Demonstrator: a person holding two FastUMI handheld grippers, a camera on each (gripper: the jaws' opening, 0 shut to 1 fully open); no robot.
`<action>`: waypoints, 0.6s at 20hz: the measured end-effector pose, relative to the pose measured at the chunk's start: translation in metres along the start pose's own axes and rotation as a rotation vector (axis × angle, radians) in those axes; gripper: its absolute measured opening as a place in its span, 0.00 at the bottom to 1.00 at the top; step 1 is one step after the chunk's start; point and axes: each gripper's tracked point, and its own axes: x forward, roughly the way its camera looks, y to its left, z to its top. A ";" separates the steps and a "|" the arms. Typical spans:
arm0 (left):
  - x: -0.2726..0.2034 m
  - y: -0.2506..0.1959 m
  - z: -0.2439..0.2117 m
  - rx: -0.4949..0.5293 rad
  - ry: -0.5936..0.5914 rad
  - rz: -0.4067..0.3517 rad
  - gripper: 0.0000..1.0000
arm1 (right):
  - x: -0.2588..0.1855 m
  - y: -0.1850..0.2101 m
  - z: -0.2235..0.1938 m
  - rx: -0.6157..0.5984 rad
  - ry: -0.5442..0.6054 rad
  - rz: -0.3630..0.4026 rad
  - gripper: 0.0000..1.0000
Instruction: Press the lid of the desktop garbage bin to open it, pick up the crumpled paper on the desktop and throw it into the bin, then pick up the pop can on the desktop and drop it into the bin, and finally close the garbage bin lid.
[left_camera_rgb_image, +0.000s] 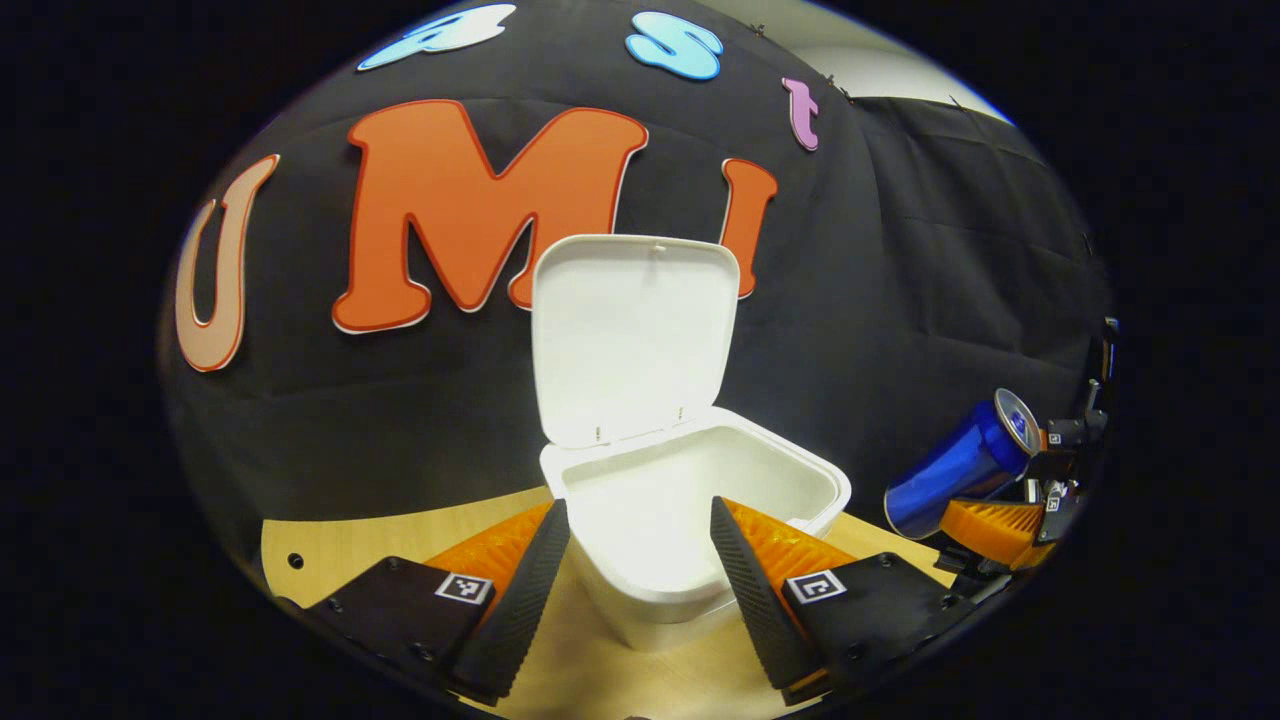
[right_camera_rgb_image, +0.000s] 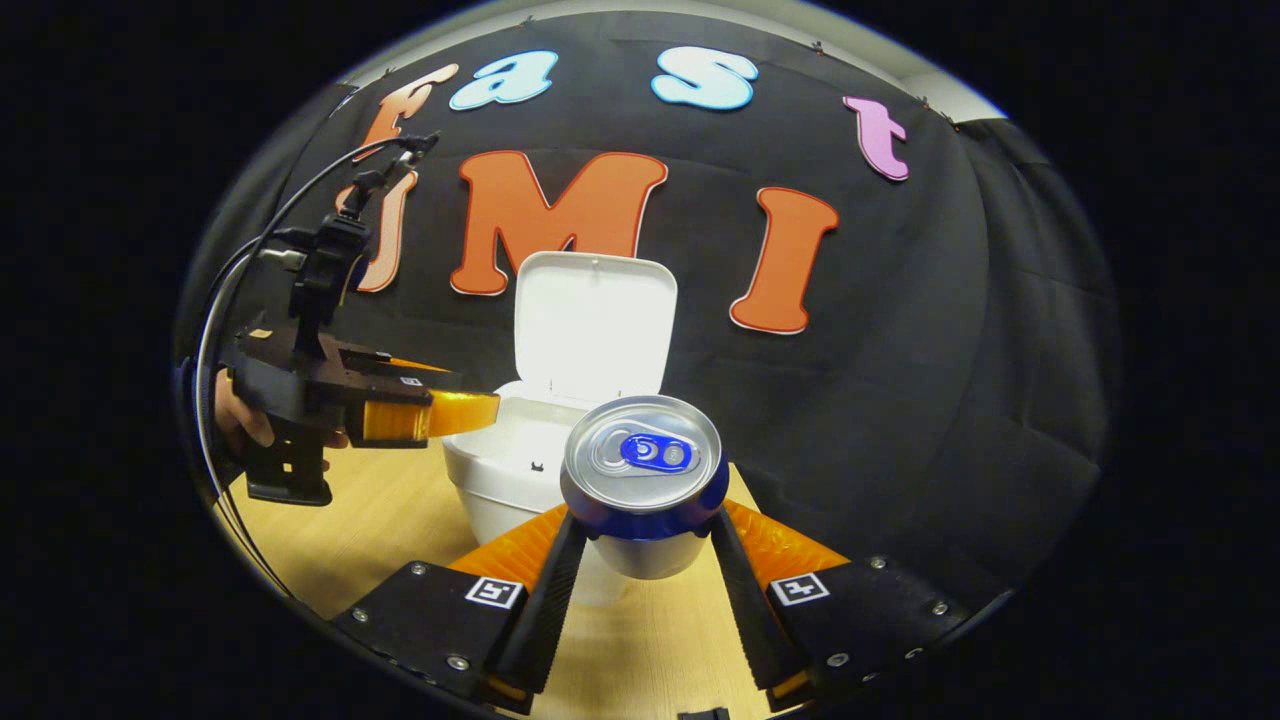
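In the right gripper view we find the right gripper (right_camera_rgb_image: 640, 530) clamped on the blue pop can (right_camera_rgb_image: 642, 470), both fingers pressing its sides, the silver top and pull tab facing the camera. The can is held off the wooden table (right_camera_rgb_image: 380, 530), just in front of the white bin (right_camera_rgb_image: 500, 480). Beyond it the lid (right_camera_rgb_image: 592, 325) stands upright against the black cloth wall. To the left we see the left gripper (right_camera_rgb_image: 455, 412), held by a hand (right_camera_rgb_image: 235, 420), with its fingers reaching over the bin's near rim.

The left gripper view gives us what that one cannot: we look between the left gripper's (left_camera_rgb_image: 640, 560) spread fingers, which hold nothing, straight down into the bin (left_camera_rgb_image: 700, 490). Its inside is pale and washed out by the light, so we cannot tell whether the crumpled paper lies in it. The lid (left_camera_rgb_image: 630, 330) stands open behind. At the right edge we see the can (left_camera_rgb_image: 960, 465) from the side, tilted, held in the right gripper (left_camera_rgb_image: 990, 520) beside the bin.
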 end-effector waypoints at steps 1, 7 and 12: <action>-0.007 0.009 -0.001 0.001 -0.004 0.019 0.92 | 0.006 0.003 0.004 -0.013 -0.006 0.016 0.75; -0.066 0.069 -0.018 0.001 -0.014 0.169 0.98 | 0.036 0.026 0.032 -0.049 -0.050 0.101 0.75; -0.118 0.112 -0.043 -0.029 0.001 0.299 0.98 | 0.059 0.041 0.056 -0.067 -0.084 0.143 0.75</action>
